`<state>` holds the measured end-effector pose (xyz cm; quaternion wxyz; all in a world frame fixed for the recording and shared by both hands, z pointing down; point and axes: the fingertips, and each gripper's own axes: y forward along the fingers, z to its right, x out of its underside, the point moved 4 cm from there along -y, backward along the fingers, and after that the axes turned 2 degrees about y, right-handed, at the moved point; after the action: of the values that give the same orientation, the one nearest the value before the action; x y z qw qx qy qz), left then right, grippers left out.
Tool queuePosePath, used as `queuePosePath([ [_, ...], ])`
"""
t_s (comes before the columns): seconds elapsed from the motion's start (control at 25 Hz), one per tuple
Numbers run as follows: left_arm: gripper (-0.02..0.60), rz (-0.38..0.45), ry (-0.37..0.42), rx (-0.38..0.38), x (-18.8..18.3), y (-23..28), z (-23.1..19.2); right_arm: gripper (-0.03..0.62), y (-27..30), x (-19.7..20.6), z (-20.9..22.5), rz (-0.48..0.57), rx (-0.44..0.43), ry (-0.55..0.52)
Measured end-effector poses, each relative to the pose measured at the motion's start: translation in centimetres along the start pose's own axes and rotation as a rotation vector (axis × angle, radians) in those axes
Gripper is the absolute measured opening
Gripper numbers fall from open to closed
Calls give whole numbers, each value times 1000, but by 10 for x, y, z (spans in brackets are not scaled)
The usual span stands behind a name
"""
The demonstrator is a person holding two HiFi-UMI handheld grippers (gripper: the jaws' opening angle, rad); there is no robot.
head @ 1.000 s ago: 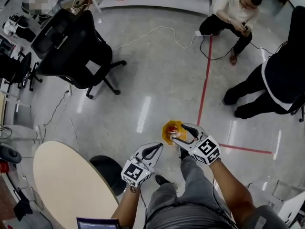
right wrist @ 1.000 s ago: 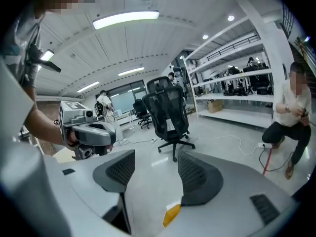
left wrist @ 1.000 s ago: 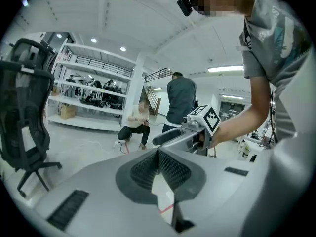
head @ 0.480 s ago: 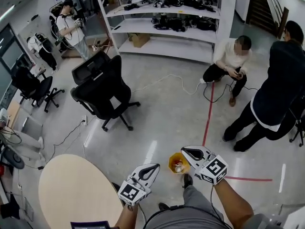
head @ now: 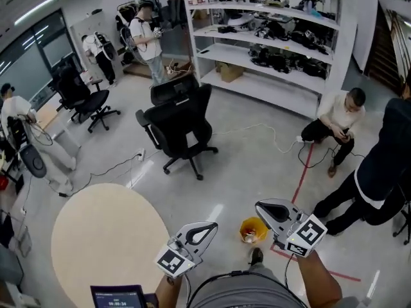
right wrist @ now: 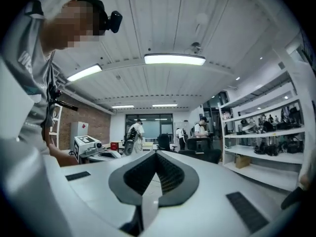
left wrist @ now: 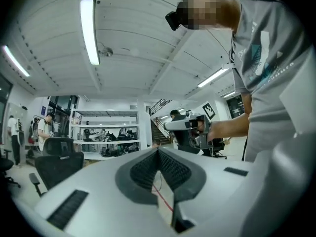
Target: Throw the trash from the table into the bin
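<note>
A small yellow bin stands on the floor just ahead of my feet, with a bit of pale trash inside it. My left gripper is held level to the left of the bin, jaws closed together and empty. On the bin's right and above it, my right gripper is also shut, with nothing between its pads. The round beige table lies to the left; the part in view is bare. Each gripper view shows the other gripper: the right one and the left one.
A black office chair stands ahead on the grey floor. White shelving fills the back. A red tape line runs past the bin. One person crouches, another stands at right, others at left. A screen sits by the table's near edge.
Both grippers have come up and away from the bin, where the right one hung a second ago. The head view has tilted up from the floor to the room.
</note>
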<state>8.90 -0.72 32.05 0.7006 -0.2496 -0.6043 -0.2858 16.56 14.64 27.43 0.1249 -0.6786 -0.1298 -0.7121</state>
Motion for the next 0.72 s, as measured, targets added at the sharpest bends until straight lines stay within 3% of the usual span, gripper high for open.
queuePosePath([
  [0.24, 41, -26, 33, -96, -9, -72, 5, 11, 51, -18, -81, 16, -200, -103],
  [0.4, 41, -44, 46, -154, -14, -120, 8, 11, 86, -22, -141, -31, -306, -209],
  [0.56, 41, -42, 36, -214, 6, -140, 4, 9, 112, -10, -165, -32, -386, -247],
  [0.72, 41, -36, 12, -253, 21, -156, 5, 9, 118, 0, -174, -65, -410, -256],
])
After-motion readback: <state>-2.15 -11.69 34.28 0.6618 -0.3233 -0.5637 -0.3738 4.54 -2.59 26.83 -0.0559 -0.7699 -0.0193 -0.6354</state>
